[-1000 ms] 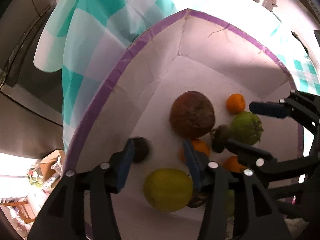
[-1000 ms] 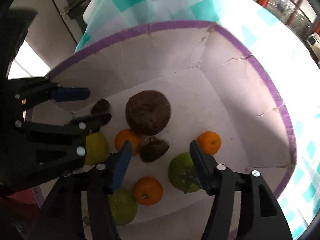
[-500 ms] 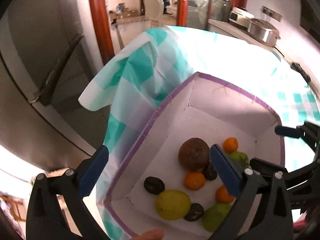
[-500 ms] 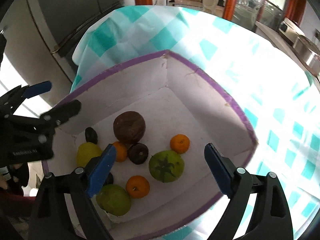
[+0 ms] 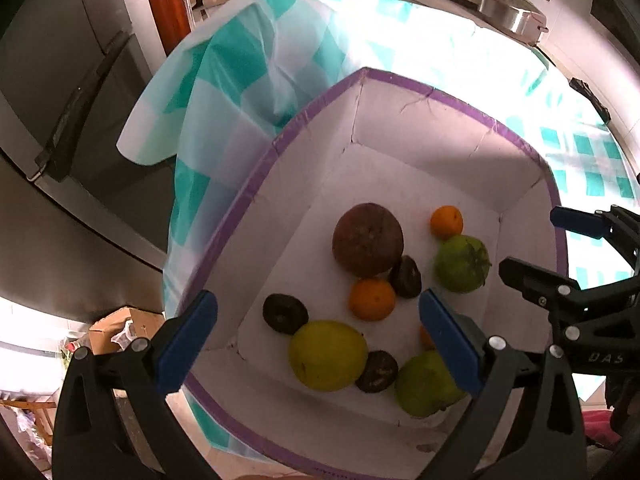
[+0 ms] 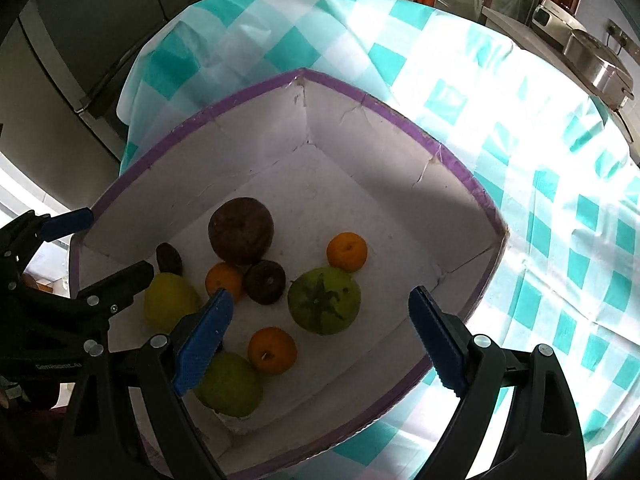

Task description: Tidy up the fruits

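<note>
Matt white cardboard box (image 6: 380, 152) with purple tape rim, glossy checked plastic tablecloth (image 6: 520, 128), shiny metal pot (image 5: 512, 12)

A table covered with a teal-and-white checked tablecloth (image 6: 532, 184) carries 1 white cardboard box (image 6: 400, 152) with a purple-taped rim, set near the table's corner. The cloth (image 5: 224, 92) hangs over that edge in loose folds beside the box (image 5: 440, 128). Sunlight washes out much of the cloth's far side.
</note>
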